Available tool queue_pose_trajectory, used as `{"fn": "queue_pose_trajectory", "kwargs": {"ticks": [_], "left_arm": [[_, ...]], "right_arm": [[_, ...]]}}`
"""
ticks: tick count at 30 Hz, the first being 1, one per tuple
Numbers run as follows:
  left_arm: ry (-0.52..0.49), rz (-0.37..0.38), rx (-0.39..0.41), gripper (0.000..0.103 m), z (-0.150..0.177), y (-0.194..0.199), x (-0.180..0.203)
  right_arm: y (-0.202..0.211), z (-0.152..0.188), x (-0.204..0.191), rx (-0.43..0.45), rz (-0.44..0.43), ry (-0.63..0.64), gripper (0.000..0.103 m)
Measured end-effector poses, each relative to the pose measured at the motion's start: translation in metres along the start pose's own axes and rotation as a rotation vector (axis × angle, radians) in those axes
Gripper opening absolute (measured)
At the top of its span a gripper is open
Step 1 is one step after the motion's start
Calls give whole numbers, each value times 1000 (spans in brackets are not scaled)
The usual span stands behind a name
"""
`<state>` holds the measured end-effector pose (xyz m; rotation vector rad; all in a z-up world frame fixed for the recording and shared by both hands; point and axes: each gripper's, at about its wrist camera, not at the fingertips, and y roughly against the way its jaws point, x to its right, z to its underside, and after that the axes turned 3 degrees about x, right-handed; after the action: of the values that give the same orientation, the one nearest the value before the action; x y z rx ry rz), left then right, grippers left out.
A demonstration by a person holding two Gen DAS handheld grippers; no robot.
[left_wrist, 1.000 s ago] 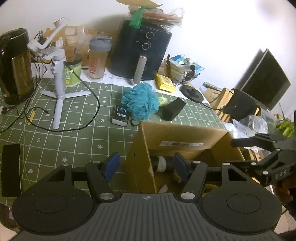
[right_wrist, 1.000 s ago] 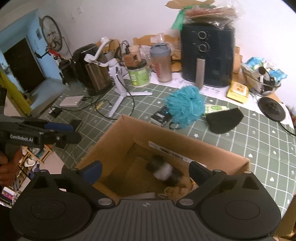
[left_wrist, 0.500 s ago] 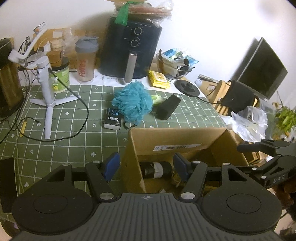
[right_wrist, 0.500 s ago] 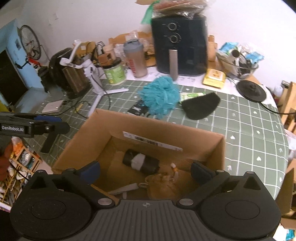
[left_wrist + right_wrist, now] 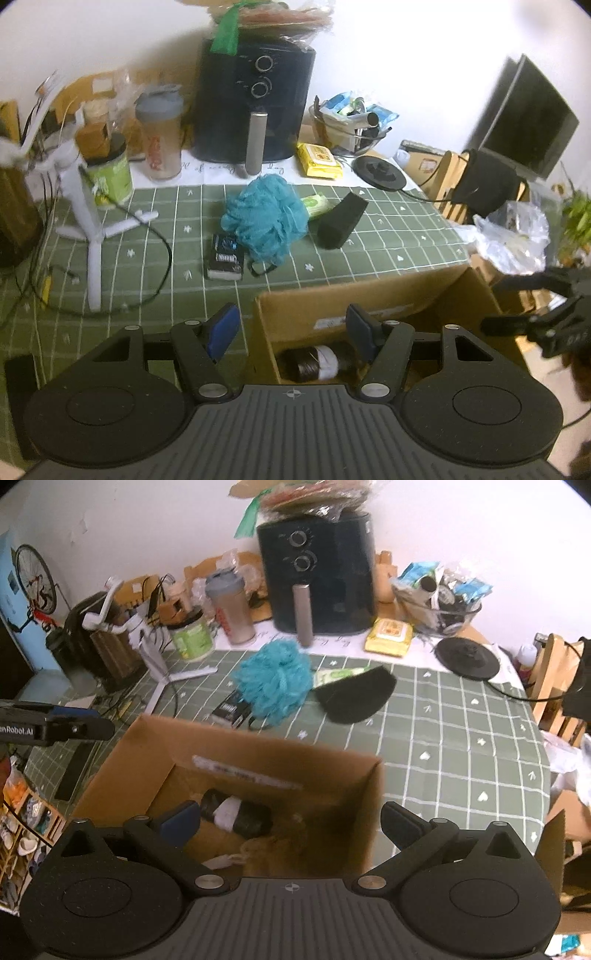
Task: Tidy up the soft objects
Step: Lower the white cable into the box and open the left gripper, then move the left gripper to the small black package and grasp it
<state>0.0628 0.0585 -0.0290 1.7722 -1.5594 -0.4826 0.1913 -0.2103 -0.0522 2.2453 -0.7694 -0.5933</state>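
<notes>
Above the cardboard box (image 5: 236, 753), the right gripper (image 5: 290, 821) and the left gripper (image 5: 291, 325) are held with fingers spread wide, nothing between them. Inside the box a dark roll (image 5: 236, 814) is seen. Beyond it, on the green tablecloth (image 5: 388, 236), the blue bath pouf (image 5: 266, 218) is lying beside a black sponge (image 5: 341, 219).

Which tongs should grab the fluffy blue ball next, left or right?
Probably the left tongs. They are open and empty, and the blue bath pouf lies almost straight ahead of them over open tablecloth. The right tongs, also open, hang over the cardboard box, whose far wall stands between.
</notes>
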Motion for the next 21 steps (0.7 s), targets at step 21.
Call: {"fn": "queue_pose_trajectory", "kwargs": {"ticks": [21], "left_arm": [[18, -98, 17, 63, -46, -51, -35]], "right_arm": [[-56, -56, 71, 39, 165, 38, 103]]}}
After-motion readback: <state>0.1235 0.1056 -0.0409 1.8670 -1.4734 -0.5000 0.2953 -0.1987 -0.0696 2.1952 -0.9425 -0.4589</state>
